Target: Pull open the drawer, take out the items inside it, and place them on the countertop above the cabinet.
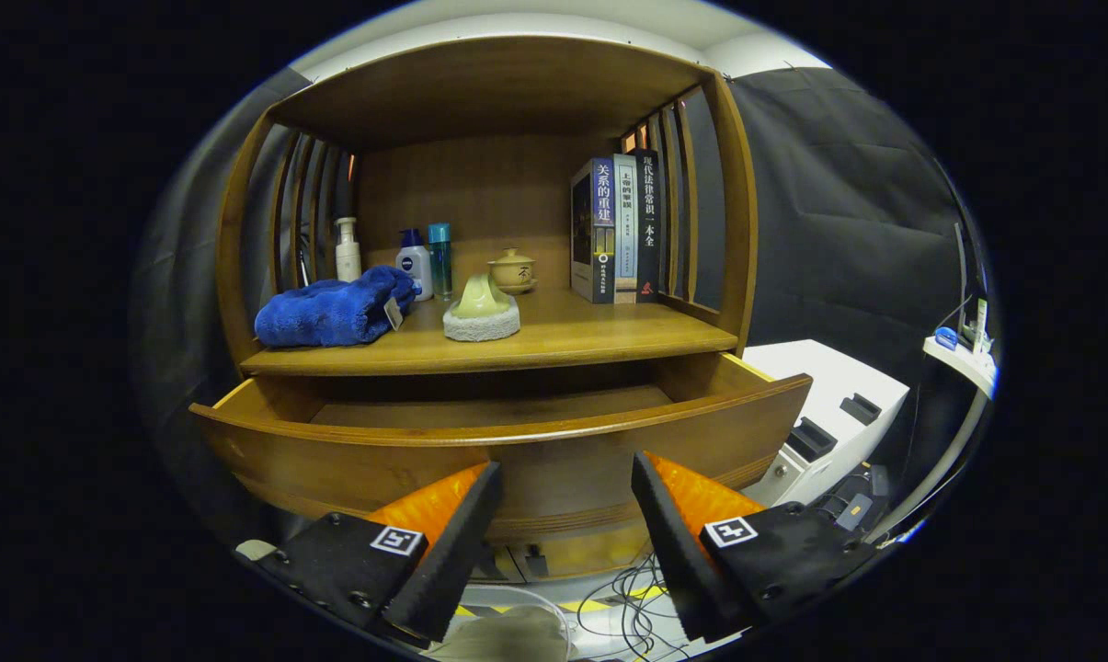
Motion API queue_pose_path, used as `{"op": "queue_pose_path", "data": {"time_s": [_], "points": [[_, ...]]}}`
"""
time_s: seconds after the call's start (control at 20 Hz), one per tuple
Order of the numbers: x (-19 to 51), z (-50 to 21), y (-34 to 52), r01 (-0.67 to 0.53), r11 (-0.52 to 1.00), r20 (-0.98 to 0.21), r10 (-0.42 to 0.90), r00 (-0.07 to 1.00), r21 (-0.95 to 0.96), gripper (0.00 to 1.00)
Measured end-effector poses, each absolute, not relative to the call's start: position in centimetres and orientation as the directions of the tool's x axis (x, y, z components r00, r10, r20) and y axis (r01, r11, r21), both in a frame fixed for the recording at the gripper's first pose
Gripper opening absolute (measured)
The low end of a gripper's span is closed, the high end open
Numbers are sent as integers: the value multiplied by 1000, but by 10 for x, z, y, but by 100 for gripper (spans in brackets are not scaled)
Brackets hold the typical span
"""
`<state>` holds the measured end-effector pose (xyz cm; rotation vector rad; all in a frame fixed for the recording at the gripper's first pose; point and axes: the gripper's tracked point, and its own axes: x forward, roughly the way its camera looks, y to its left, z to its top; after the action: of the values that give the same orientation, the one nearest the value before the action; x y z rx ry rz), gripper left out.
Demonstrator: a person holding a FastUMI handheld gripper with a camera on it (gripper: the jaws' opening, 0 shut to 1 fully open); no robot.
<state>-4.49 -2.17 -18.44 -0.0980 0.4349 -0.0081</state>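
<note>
The gripper [567,483] hung with its 2 fingers apart and empty just before the pulled-out drawer [508,450], while a blue towel [333,308] and scrubber [482,313] lay on the countertop [563,340] above.

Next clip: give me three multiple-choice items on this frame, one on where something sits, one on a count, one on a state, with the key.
1. Where does the blue towel lie?
A. in the drawer
B. on the countertop, left of the green scrubber
C. on top of the books

2. How many books stand upright on the countertop?
A. one
B. three
C. five

3. What state is the drawer in?
A. pulled open
B. fully shut
C. taken out of the cabinet

Key: 1 B, the towel rests on the countertop beside the green scrubber. 2 B, three spines stand side by side at the right. 3 A, the drawer front juts forward with its floor showing, and the open gripper hangs just in front of it, holding nothing.
</note>
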Motion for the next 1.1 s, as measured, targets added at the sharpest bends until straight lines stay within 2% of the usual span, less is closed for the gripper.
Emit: {"op": "queue_pose_path", "data": {"time_s": [1.1], "points": [[37, -198, -10, -20, 998, -434, -8, 901, -61, 96]]}}
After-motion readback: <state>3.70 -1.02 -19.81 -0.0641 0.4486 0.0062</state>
